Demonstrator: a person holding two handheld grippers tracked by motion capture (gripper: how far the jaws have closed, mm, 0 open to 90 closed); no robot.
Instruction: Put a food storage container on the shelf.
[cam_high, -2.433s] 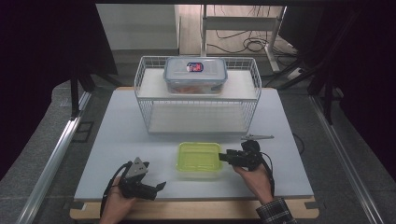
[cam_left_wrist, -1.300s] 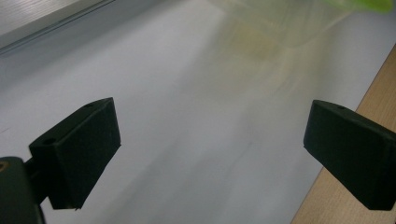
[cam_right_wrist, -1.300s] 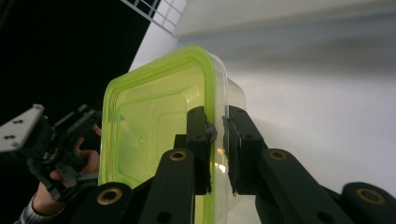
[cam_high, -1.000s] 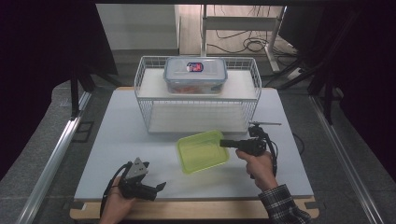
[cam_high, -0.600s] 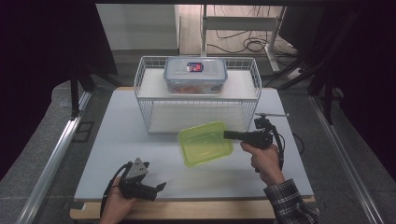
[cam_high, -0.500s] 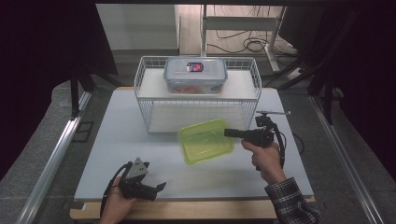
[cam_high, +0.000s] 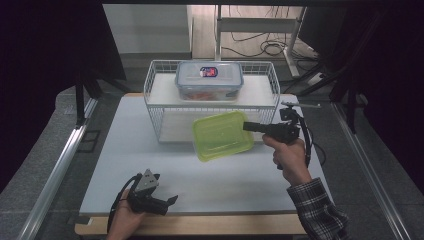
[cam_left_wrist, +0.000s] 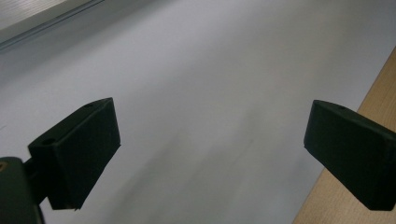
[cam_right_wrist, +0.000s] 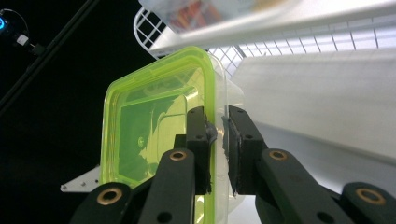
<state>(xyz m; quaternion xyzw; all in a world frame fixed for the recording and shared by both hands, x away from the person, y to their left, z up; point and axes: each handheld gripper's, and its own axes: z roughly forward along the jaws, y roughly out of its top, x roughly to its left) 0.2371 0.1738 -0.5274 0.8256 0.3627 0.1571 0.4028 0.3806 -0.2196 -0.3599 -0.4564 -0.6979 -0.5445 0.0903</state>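
Right hand (cam_high: 289, 156) raised, fingers clamped on green container (cam_high: 222, 135); left fingers apart

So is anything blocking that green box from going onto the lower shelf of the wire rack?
Nothing visible blocks it. The right gripper holds the green box tilted in the air just in front of the wire rack, whose lower shelf looks bare. The clear lidded container sits on the upper shelf, out of the way.

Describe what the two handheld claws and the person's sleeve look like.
Both are black, pistol-shaped tools with trailing black cables. The left claw carries a grey three-cornered plate on top; its two pads are blocky and black. The right claw has brass-coloured pivot rivets. The sleeve is dark plaid.
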